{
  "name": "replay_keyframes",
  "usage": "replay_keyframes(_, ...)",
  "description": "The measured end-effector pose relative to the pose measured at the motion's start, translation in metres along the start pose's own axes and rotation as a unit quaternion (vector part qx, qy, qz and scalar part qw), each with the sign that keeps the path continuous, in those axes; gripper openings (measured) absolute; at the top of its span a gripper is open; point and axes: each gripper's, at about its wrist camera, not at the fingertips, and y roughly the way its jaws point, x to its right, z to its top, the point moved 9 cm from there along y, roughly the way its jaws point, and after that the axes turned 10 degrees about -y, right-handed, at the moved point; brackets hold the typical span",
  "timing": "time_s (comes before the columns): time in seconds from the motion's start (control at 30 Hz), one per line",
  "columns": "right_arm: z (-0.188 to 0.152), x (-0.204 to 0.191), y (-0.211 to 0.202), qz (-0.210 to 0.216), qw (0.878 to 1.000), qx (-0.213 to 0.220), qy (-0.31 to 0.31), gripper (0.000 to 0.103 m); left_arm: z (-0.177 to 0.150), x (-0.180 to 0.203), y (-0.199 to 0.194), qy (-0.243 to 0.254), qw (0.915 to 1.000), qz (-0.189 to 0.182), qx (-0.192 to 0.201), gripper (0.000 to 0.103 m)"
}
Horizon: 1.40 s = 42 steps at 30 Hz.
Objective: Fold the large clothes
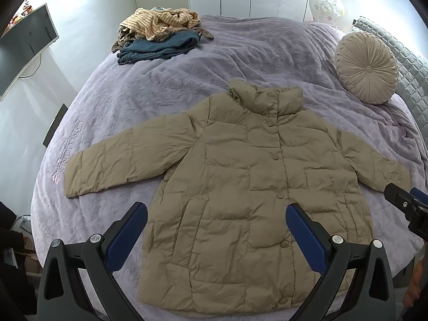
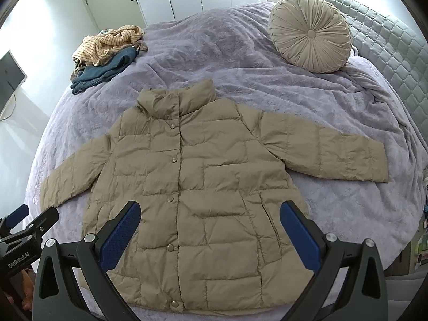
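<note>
A khaki quilted puffer jacket (image 1: 240, 182) lies flat and face up on the lilac bedspread (image 1: 240, 61), snapped shut, both sleeves spread out; it also shows in the right wrist view (image 2: 203, 187). My left gripper (image 1: 216, 214) is open and empty, hovering above the jacket's lower left part. My right gripper (image 2: 210, 212) is open and empty, hovering above the jacket's lower right part. The right gripper's tip shows at the right edge of the left wrist view (image 1: 406, 203), and the left gripper at the left edge of the right wrist view (image 2: 29, 222).
A pile of clothes, striped top (image 1: 160, 22) over blue jeans (image 1: 160, 46), lies at the bed's far left. A round beige pleated cushion (image 2: 310, 33) leans by the grey quilted headboard (image 2: 388, 42) at the right. White wardrobe doors stand behind the bed. A monitor (image 1: 24, 42) stands at left.
</note>
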Motion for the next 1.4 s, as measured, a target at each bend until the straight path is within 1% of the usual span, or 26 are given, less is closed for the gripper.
replay_keyframes(0.4,0.0,0.0,0.0,-0.003,1.0,-0.003,-0.001,0.103,0.001,-0.003,0.002,0.001,1.0,0.003,0.0,0.103)
replay_keyframes(0.7,0.002,-0.001,0.0,-0.002,1.0,-0.002,-0.002,0.103,0.002,-0.017,0.002,0.0,1.0,0.002,0.001,0.103)
replay_keyframes(0.73,0.002,-0.001,0.0,-0.001,1.0,-0.002,-0.002,0.103,0.002,-0.002,0.002,0.002,1.0,0.004,0.0,0.103)
replay_keyframes(1.4,0.003,-0.003,0.001,-0.001,1.0,-0.003,-0.002,0.103,0.001,-0.001,0.002,0.001,1.0,0.004,-0.001,0.103)
